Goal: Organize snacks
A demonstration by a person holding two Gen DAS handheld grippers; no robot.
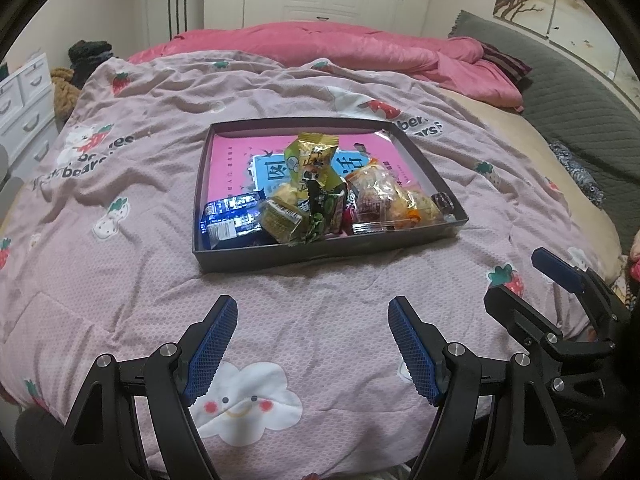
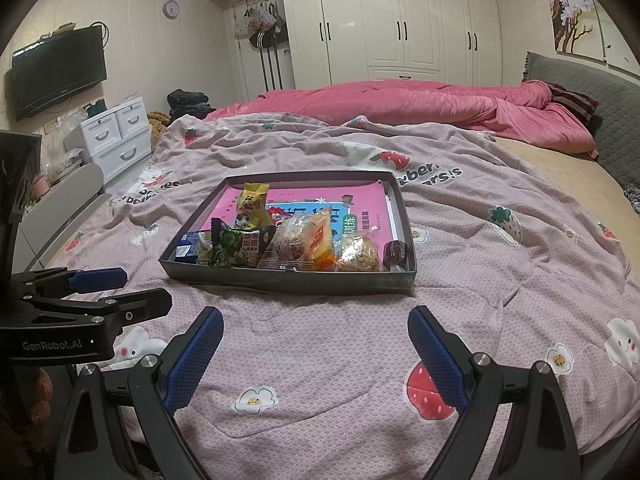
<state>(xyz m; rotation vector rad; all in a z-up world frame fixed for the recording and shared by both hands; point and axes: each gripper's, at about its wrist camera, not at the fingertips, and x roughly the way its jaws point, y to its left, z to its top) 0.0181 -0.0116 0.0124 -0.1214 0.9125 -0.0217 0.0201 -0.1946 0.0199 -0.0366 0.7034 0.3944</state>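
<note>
A shallow dark box point(image 1: 320, 258) point(image 2: 288, 280) lies on the pink strawberry-print quilt, with a pink booklet point(image 1: 232, 160) on its floor. Several wrapped snacks are heaped at its near end: a blue packet point(image 1: 230, 220), a yellow-green bag point(image 1: 316, 160) point(image 2: 252, 210), a dark green bag point(image 2: 236, 248) and clear bags of pastries point(image 1: 380, 196) point(image 2: 304, 240). My left gripper point(image 1: 312, 308) hovers open over bare quilt short of the box. My right gripper point(image 2: 316, 316) is also open and empty, just short of the box.
A rumpled pink duvet point(image 2: 420, 104) and grey headboard point(image 2: 592, 80) lie beyond the box. White drawers point(image 2: 116, 136) and a wall television point(image 2: 60, 68) stand at the left, wardrobes point(image 2: 400, 20) at the back. The quilt point(image 2: 520, 280) spreads wide around the box.
</note>
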